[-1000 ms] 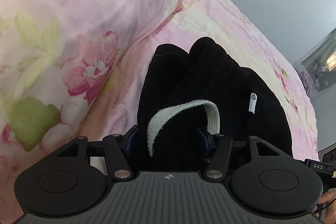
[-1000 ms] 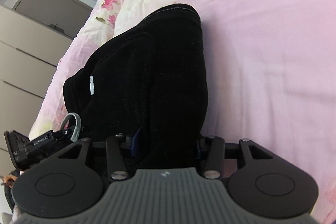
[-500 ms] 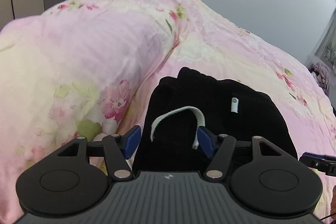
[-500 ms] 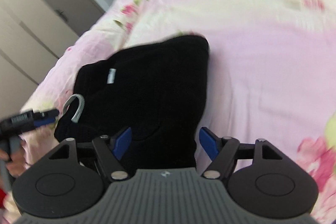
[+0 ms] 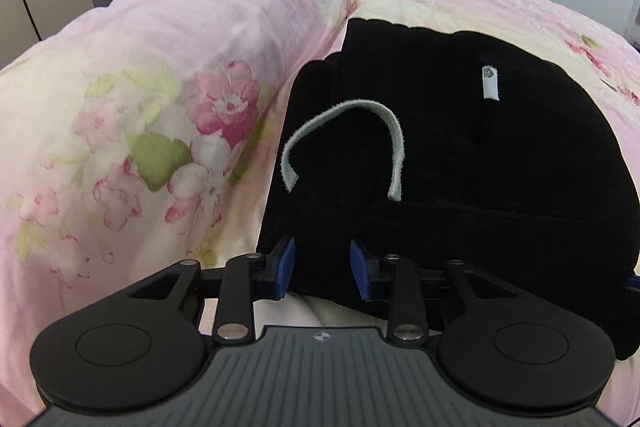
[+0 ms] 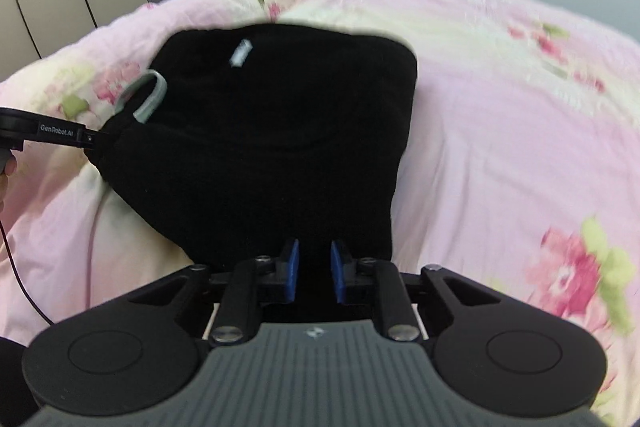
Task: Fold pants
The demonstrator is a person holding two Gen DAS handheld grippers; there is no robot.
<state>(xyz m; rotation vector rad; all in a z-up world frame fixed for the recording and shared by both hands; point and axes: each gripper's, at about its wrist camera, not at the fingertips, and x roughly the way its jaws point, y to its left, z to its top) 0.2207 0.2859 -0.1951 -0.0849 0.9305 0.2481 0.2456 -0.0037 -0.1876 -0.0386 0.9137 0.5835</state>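
Spread over a pink floral bedspread [image 5: 132, 115], the black pants [image 5: 460, 155] lie bundled, soft, limp and light, best pinched at the thick near hem, where the left gripper [image 5: 322, 273] and right gripper [image 6: 314, 273] are closing around fabric.

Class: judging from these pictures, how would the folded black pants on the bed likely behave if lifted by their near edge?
The black pants would probably droop and unfold, since their soft layers sag over the quilt. The grey drawstring would likely dangle freely.
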